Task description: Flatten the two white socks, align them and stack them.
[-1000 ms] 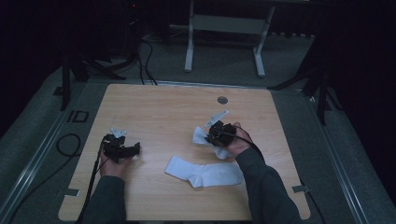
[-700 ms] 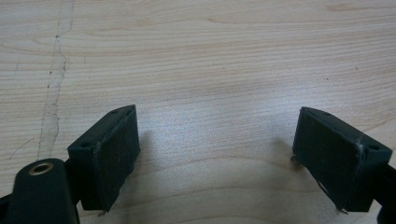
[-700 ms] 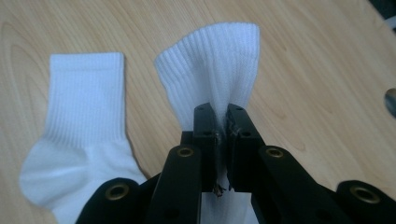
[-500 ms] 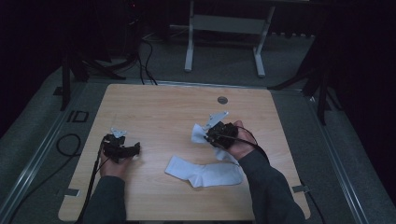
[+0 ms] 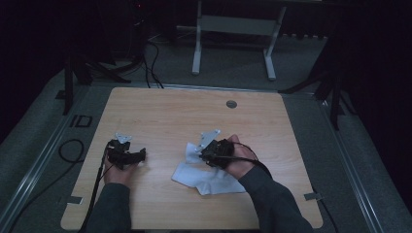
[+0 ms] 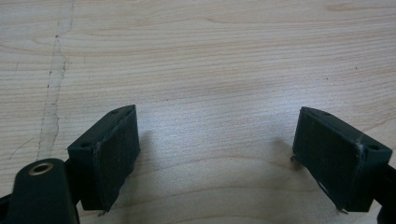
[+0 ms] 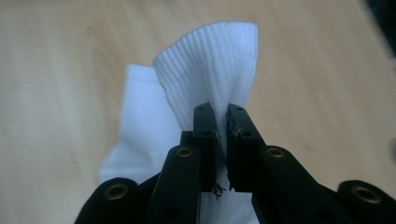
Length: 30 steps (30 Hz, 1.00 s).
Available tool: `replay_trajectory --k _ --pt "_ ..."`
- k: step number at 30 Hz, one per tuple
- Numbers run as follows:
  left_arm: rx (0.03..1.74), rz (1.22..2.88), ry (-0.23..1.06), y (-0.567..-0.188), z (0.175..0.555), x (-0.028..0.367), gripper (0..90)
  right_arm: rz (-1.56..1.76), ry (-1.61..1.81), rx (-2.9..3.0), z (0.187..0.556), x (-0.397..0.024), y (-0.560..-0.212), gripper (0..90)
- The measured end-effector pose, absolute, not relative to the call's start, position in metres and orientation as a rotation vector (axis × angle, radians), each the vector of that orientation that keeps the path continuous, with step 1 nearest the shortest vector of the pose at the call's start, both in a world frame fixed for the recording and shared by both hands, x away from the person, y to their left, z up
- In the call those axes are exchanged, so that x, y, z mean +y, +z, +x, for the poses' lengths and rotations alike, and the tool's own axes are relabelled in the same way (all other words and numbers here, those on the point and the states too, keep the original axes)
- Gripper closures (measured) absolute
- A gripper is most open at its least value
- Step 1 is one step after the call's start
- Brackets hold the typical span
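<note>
In the high view, the right gripper (image 5: 203, 154) had shifted leftward across the table (image 5: 165, 111) since a second before, carrying the ribbed cuff of the white sock (image 5: 206, 177) with it. The sock had lain stretched out to the left of the right hand earlier; now its cuff end stood lifted and folded back over the rest, so the cloth looked shorter and bunched. The left gripper (image 5: 138, 155) sat where it had been, low on the table's left half, well apart from the sock. The sock lay near the table's front middle, its long axis running roughly left to right with a slight slant, the flat end toward the person's right forearm (image 5: 269, 199) and the raised cuff toward the table's centre.

In the left gripper view, the jaws stood wide apart with nothing between them, just bare wood grain (a faint scratch ran down the board at the left).

In the right gripper view, the jaws were nearly closed, pinching a fold of the sock (image 7: 210, 70) between the pads. The ribbed cuff fanned upward past the fingertips, pointing away from the camera, while the smooth part of the sock hung below on the left, resting on the blurred tabletop.
</note>
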State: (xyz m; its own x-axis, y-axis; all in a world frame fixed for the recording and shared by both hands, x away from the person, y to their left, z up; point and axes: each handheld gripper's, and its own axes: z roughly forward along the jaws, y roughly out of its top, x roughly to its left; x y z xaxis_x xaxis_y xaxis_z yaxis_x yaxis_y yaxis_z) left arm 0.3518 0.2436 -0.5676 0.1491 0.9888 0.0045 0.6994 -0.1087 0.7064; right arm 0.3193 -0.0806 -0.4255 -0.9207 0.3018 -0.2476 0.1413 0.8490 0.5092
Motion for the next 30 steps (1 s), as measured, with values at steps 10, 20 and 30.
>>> replay_trajectory --k 10,20,30 --pt "1.607 1.872 0.669 -0.568 0.352 0.244 14.8 0.668 0.803 2.819 0.333 -0.070 -0.478 83.6" --pt "1.607 1.871 0.671 -0.568 0.352 0.244 14.8 0.712 0.821 2.830 0.328 -0.060 -0.501 83.5" --pt "1.607 1.870 0.670 -0.568 0.352 0.243 14.8 0.716 0.830 2.855 0.328 -0.052 -0.521 82.9"
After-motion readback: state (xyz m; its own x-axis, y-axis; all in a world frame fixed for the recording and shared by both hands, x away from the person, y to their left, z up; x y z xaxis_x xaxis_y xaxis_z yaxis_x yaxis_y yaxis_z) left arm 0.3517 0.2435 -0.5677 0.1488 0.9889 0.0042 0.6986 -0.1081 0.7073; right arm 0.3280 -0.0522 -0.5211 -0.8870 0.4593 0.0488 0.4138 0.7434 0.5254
